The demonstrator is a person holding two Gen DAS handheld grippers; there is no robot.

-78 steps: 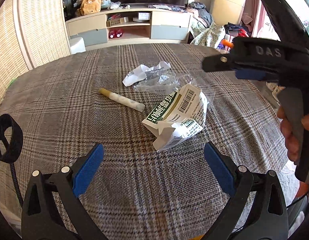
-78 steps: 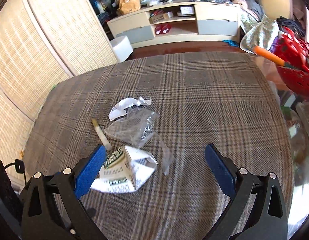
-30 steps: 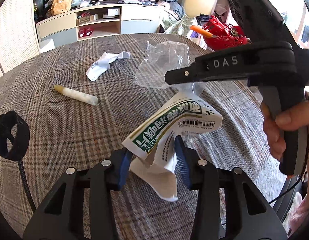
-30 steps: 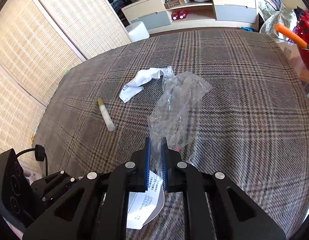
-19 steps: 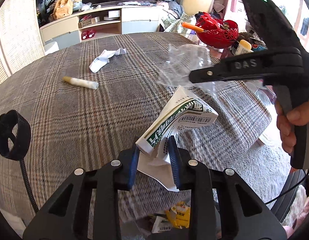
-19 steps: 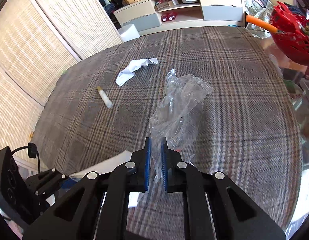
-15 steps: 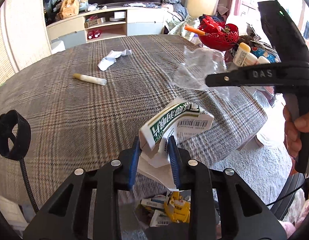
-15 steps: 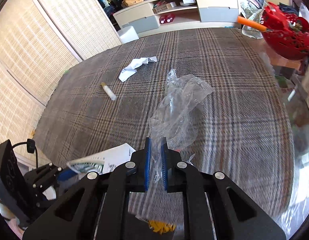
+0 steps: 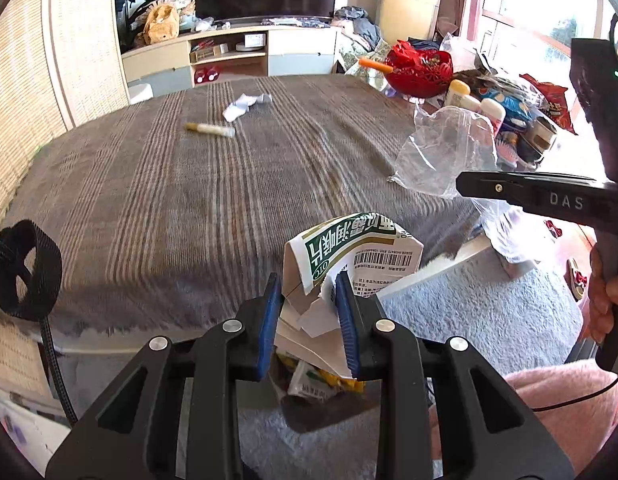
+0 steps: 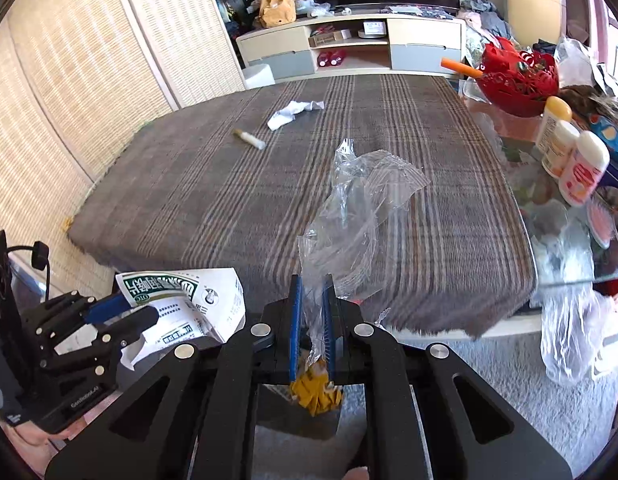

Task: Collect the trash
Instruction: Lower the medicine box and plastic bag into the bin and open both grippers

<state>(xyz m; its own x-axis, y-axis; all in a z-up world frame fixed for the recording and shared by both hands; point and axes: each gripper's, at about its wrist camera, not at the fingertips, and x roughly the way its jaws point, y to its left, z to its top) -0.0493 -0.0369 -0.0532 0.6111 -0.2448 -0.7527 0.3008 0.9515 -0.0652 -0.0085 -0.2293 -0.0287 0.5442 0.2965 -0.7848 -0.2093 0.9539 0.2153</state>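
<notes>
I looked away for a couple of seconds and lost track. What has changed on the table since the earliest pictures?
The left gripper took the crumpled carton and the right gripper the clear plastic wrapper; both now hang past the table's near edge, over a bin holding trash. The stick and crumpled white paper stayed on the plaid cloth.

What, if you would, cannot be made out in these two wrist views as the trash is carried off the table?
- Bin below the table edge: only yellow scraps show in the right wrist view; the right gripper hides its rim.
- Crumpled carton: its lower part is hidden behind the left gripper in the left wrist view.
- Small stick on the plaid cloth: too small and blurred to identify.
- Clear plastic wrap: its lower end is lost between the jaws.
</notes>
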